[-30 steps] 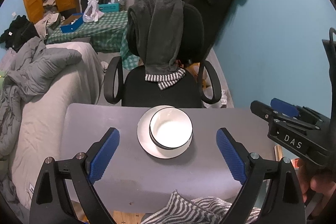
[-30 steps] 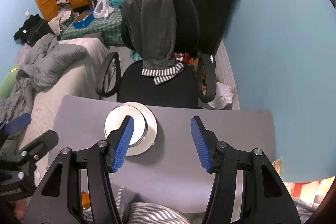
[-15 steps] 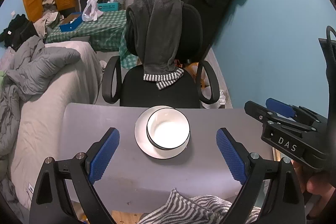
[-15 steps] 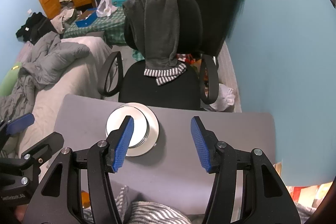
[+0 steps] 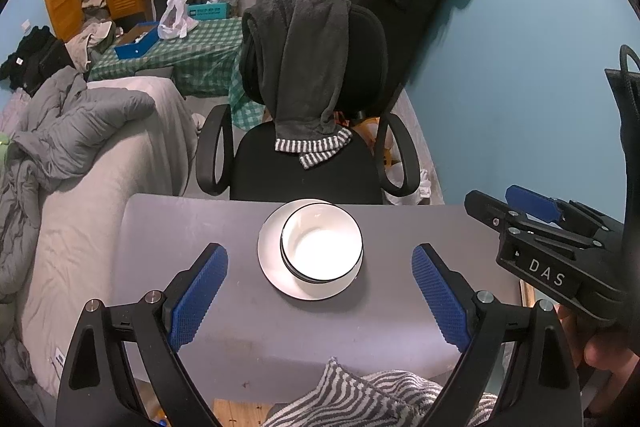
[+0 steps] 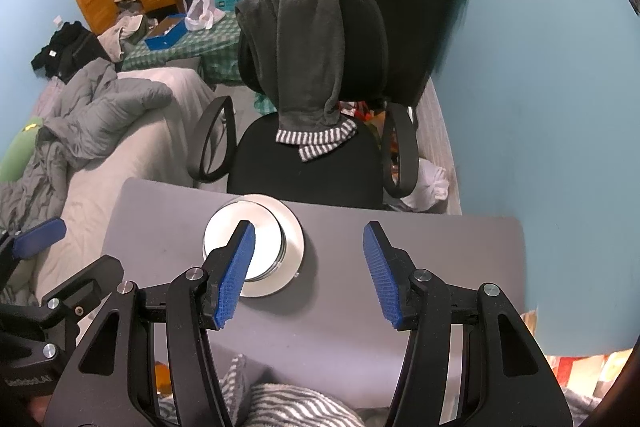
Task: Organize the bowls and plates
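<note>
Two empty grippers are hovering over a grey table [image 5: 168, 227], where a black-rimmed bowl [image 5: 322, 247] is sitting stacked on a white plate [image 5: 272, 267] near the far edge, just before an office chair [image 5: 308, 167]. The left gripper [image 5: 320, 297] is gaping wide, framing the stack; the right gripper [image 6: 308, 273], moderately spread, is hanging beside it. Stacking looks finished or nearly so; any next move calls for a rim grasp. How many bowls are nesting is hard to tell.

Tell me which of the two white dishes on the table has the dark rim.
The bowl has it: a thin dark line circles its edge. The flat plate beneath it is plain white all over.
</note>
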`<action>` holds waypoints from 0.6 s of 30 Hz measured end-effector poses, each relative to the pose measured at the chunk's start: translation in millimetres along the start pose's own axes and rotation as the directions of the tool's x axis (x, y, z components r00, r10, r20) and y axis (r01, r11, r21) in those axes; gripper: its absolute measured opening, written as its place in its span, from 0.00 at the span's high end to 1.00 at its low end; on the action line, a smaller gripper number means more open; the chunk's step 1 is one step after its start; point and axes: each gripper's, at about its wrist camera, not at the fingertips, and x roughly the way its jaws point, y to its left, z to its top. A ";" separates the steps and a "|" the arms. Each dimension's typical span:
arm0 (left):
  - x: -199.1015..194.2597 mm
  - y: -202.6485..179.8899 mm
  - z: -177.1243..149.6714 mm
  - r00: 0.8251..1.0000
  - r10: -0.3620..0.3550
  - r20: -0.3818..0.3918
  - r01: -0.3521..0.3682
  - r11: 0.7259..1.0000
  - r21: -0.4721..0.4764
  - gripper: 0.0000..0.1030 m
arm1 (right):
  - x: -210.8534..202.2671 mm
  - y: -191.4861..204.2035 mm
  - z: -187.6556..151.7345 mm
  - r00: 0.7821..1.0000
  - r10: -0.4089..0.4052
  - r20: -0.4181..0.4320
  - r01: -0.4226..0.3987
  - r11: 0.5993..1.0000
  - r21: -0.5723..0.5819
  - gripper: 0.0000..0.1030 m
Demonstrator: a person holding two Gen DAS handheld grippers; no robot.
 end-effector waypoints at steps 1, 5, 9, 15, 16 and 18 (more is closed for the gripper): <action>-0.2 0.1 -0.1 1.000 0.001 0.000 -0.001 1.000 -0.001 0.08 | -1.2 1.4 0.7 1.000 0.001 -0.001 -0.001 1.000 -0.002 0.47; -1.6 1.8 -3.1 1.000 0.004 -0.003 -0.004 1.000 -0.004 0.08 | -2.1 2.8 0.7 1.000 0.001 -0.001 -0.001 1.000 -0.003 0.47; -2.8 4.0 -5.8 1.000 0.009 -0.010 -0.009 1.000 -0.006 0.08 | -2.1 4.3 0.3 1.000 0.001 -0.002 -0.001 1.000 -0.005 0.47; -0.5 7.5 -6.6 0.999 0.021 -0.033 -0.021 1.000 -0.014 0.08 | -1.4 7.4 -3.2 1.000 -0.003 -0.004 0.003 1.000 -0.007 0.47; -0.4 7.9 -7.0 0.999 0.027 -0.032 -0.027 1.000 -0.013 0.08 | -1.8 8.1 -3.9 1.000 -0.004 -0.005 0.004 1.000 -0.005 0.47; -0.1 7.7 -6.8 0.999 0.034 -0.033 -0.034 0.999 -0.008 0.05 | -1.1 8.9 -8.3 1.000 -0.005 -0.007 0.005 1.000 -0.005 0.47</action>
